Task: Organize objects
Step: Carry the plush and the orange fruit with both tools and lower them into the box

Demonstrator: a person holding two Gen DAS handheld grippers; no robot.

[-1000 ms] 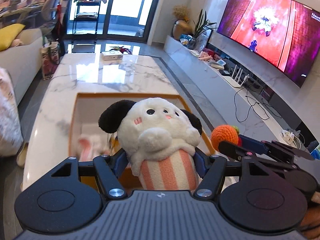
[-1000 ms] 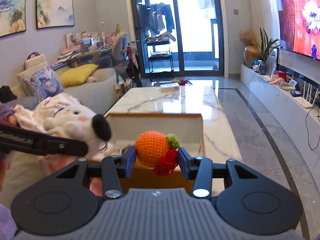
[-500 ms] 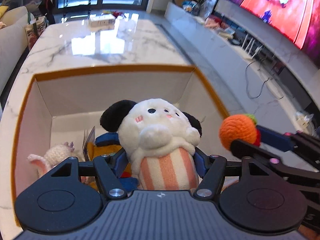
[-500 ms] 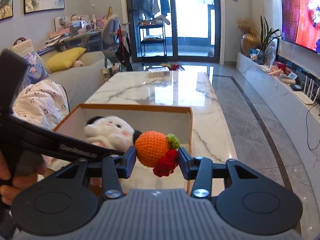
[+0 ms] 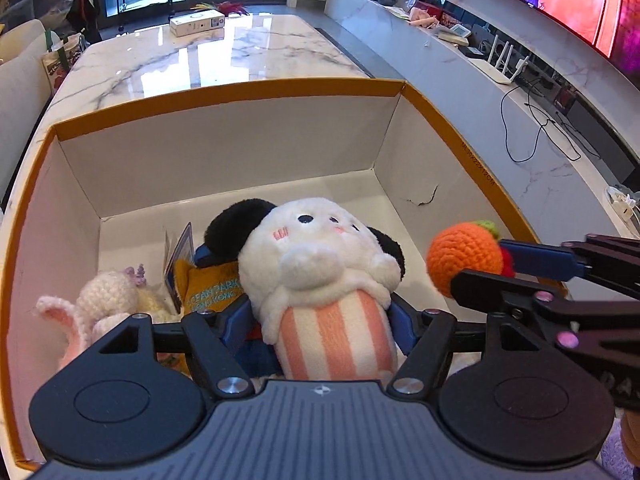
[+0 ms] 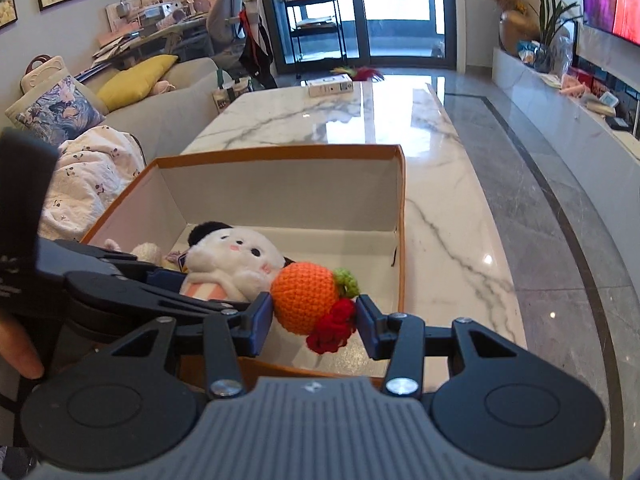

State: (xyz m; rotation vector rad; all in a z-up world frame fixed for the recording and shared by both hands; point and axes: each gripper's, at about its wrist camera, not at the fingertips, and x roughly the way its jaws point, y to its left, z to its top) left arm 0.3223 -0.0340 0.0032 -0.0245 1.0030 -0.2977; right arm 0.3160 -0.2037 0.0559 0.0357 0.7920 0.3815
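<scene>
My left gripper [image 5: 320, 320] is shut on a white plush dog [image 5: 320, 264] with black ears and a pink-striped body, held low inside an open orange-rimmed cardboard box [image 5: 240, 92]. My right gripper [image 6: 314, 320] is shut on an orange crocheted fruit [image 6: 304, 300] with a green leaf and red knot, held over the box's near right corner. The fruit [image 5: 464, 262] and the dog [image 6: 230, 258] each show in the other wrist view. A pink crocheted bunny [image 5: 104, 300] and a yellow toy [image 5: 212, 284] lie in the box at the left.
The box [image 6: 401, 216] stands on a marble table [image 6: 440, 200]. A small white carton [image 6: 330, 85] lies at the table's far end. A sofa with cushions [image 6: 132, 80] is to the left, a TV console [image 5: 500, 80] to the right.
My left gripper has carried the plush dog forward and down into the box. My right gripper has moved with the orange fruit over the box's near edge.
</scene>
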